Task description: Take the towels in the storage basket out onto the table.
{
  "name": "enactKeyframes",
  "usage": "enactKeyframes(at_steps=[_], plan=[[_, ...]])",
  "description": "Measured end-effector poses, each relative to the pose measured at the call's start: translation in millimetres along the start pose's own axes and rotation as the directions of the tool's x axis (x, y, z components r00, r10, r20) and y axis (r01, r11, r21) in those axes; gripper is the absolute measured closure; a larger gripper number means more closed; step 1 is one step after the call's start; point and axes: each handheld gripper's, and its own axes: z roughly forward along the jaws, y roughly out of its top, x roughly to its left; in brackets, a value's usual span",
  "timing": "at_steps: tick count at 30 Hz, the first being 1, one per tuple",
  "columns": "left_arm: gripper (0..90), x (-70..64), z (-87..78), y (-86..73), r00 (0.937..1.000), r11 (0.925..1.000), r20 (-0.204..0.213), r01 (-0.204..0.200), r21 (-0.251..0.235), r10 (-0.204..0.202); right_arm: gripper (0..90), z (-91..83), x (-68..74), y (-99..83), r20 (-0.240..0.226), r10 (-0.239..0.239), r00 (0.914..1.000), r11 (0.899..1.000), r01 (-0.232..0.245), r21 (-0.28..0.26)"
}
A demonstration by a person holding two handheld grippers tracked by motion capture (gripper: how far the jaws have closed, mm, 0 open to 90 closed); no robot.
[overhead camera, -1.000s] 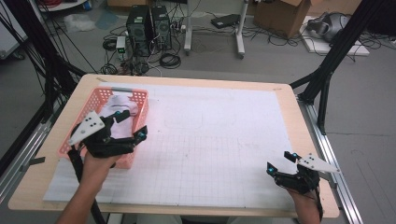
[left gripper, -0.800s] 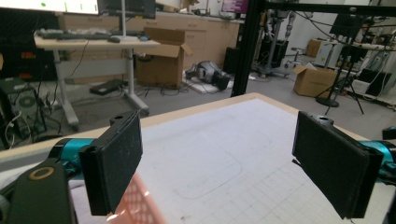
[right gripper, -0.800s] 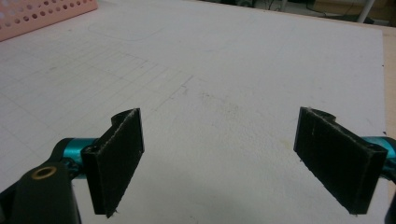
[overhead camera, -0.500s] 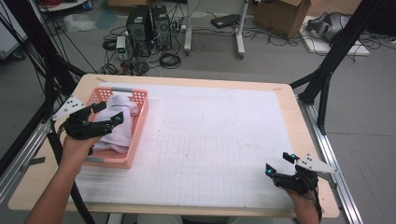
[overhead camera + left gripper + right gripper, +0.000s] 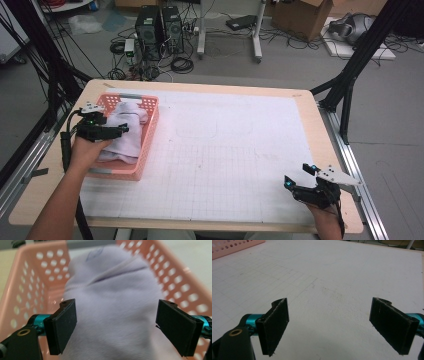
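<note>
Two black jaws of the left gripper [image 5: 117,325] stand spread wide on either side of a pale lilac cloth [image 5: 112,305], not pinching it. That cloth lies bunched inside the pink perforated basket [image 5: 150,135] at the table's left edge. Well apart, the right gripper [image 5: 337,322] hovers with jaws equally spread over the white gridded mat [image 5: 332,277], near the table's [image 5: 305,100] front right corner.

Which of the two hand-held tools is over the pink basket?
The left tool. It hangs open over the white cloth in the pink basket. The right tool, also open, sits apart at the table's near right corner, over bare mat.
</note>
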Motion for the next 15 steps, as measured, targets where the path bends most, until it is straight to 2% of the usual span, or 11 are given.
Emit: enactKeyframes(at_steps=[3, 8, 9, 12, 13, 15], plan=[[15.5, 3.0, 10.3, -1.1, 0.9998, 0.9982, -0.02, 0.007, 0.059, -0.006, 14.8, -0.1, -0.3, -0.4, 0.002, 0.006, 1.0, 1.0, -0.006, -0.001], [9.3, 6.1, 21.6, -2.1, 1.0, 0.9922, 0.0, 0.009, 0.125, -0.009, 14.8, 1.6, 0.2, 0.2, 0.001, 0.001, 1.0, 1.0, -0.001, -0.003], [7.1, 6.4, 24.1, -3.6, 1.0, 0.9882, 0.003, 0.0, 0.153, 0.0, 14.8, 2.0, 0.2, -0.1, -0.001, 0.001, 1.0, 1.0, -0.001, 0.001], [1.7, 2.3, 36.6, -9.1, 0.9988, 0.968, -0.037, -0.023, 0.25, 0.034, 14.8, 2.8, 1.2, -0.6, -0.005, 0.002, 1.0, 1.0, -0.002, 0.013], [1.7, 1.2, 39.4, -9.5, 0.9984, 0.9656, -0.038, -0.032, 0.258, 0.043, 14.8, 2.5, 1.6, -0.5, -0.004, 0.002, 1.0, 1.0, -0.002, 0.013], [1.7, 3.3, 42.1, -9.7, 0.9988, 0.9654, -0.037, -0.023, 0.26, 0.033, 14.9, 1.4, 1.1, -0.8, 0.0, -0.007, 1.0, 1.0, 0.007, 0.011]])
